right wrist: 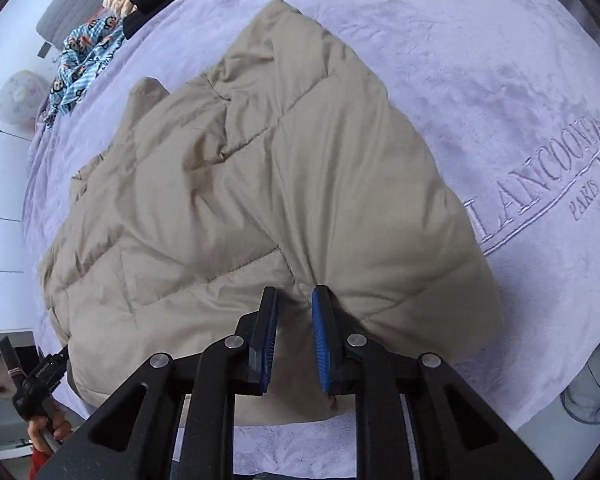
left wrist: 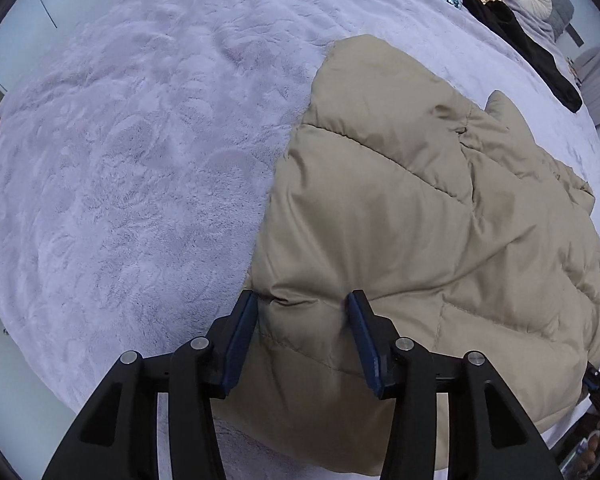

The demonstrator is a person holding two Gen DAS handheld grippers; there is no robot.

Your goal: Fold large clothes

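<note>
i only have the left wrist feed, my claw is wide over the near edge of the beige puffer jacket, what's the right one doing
Observer: The right claw is pinching a bunch of the beige puffer jacket at its near edge, fingers narrowed with fabric puckered between them.
Operator: what's on the bed past the jacket's right side
Observer: Embroidered lettering reading LANCOONA PARIS on the lilac blanket.
Operator: is that blue cloth up top plain
Observer: No, the blue cloth is striped with cartoon monkey faces.
</note>
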